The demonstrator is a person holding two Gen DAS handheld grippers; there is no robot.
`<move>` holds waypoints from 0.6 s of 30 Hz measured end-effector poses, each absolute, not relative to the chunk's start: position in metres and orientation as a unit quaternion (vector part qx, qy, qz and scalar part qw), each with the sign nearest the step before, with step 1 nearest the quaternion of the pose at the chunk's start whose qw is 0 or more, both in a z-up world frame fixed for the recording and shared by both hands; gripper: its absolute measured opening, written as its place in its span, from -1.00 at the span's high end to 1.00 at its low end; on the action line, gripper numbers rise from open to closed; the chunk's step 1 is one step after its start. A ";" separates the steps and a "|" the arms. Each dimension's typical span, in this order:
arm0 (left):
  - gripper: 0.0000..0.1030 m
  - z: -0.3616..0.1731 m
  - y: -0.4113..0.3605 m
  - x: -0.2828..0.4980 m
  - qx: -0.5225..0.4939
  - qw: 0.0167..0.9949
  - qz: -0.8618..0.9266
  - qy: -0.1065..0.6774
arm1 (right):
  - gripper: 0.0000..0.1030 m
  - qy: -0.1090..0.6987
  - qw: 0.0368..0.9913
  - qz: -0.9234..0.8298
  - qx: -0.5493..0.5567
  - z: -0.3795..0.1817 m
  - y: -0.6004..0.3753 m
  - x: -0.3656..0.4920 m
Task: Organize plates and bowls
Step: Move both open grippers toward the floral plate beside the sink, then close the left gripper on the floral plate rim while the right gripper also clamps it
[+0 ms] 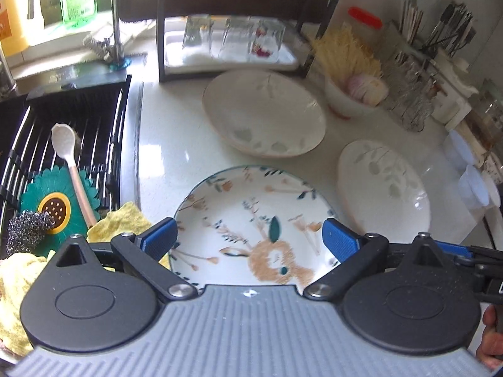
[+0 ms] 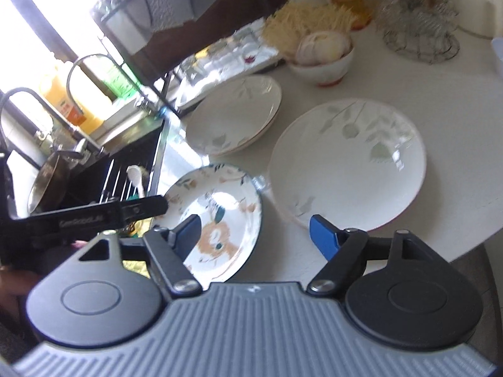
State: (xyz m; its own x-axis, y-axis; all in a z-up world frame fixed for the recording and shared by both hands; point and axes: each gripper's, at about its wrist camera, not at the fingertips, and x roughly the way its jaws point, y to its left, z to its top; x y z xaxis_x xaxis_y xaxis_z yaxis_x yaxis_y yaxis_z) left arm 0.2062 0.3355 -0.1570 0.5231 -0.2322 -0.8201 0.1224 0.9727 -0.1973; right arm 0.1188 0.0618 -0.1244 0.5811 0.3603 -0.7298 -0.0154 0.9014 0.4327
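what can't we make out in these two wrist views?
- Deer plate: near rim hidden behind the left claw body, left wrist view.
- Leaf-print plate: near edge partly behind the right claw, right wrist view.
- Glasses on rack: blurred, count unclear.

The left tool (image 2: 94, 216) bears blurred, unreadable lettering.

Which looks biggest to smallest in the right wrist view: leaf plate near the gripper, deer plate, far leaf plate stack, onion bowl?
1. Leaf plate, though it's nearest.
2-3. Deer plate and far leaf plate stack: look alike, unranked.
4. Onion bowl, clearly smallest, though farthest.
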 end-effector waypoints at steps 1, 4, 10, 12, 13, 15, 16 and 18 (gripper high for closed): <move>-0.93 -0.163 0.339 0.209 -0.058 0.868 -0.102 0.483 | -0.46 0.453 0.862 0.114 0.197 -0.130 0.067 0.121; -0.88 -0.181 0.345 0.216 -0.046 0.860 -0.093 0.500 | -0.36 0.459 0.857 0.118 0.200 -0.146 0.080 0.127; -0.72 -0.211 0.360 0.227 -0.045 0.844 -0.080 0.529 | -0.16 0.480 0.847 0.096 0.207 -0.180 0.093 0.140; -0.64 -0.215 0.364 0.229 -0.051 0.842 -0.080 0.531 | -0.16 0.476 0.851 0.090 0.204 -0.183 0.095 0.143; -0.56 -0.216 0.365 0.230 -0.050 0.844 -0.078 0.529 | -0.16 0.473 0.854 0.086 0.201 -0.184 0.095 0.144; -0.47 -0.215 0.366 0.231 -0.043 0.849 -0.072 0.521 | -0.16 0.473 0.855 0.075 0.198 -0.188 0.095 0.147; -0.34 -0.215 0.366 0.233 -0.044 0.849 -0.071 0.521 | -0.16 0.474 0.854 0.071 0.200 -0.189 0.095 0.149; -0.17 -0.216 0.367 0.236 -0.051 0.849 -0.071 0.522 | -0.15 0.465 0.860 0.058 0.201 -0.191 0.093 0.151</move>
State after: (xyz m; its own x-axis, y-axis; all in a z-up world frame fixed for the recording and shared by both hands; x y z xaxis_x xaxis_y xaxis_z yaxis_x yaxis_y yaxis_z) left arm 0.2360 0.3670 -0.2157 0.4452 -0.1734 -0.8785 0.0668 0.9848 -0.1605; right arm 0.1510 0.0931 -0.1908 0.5607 0.2876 -0.7765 0.0868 0.9122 0.4005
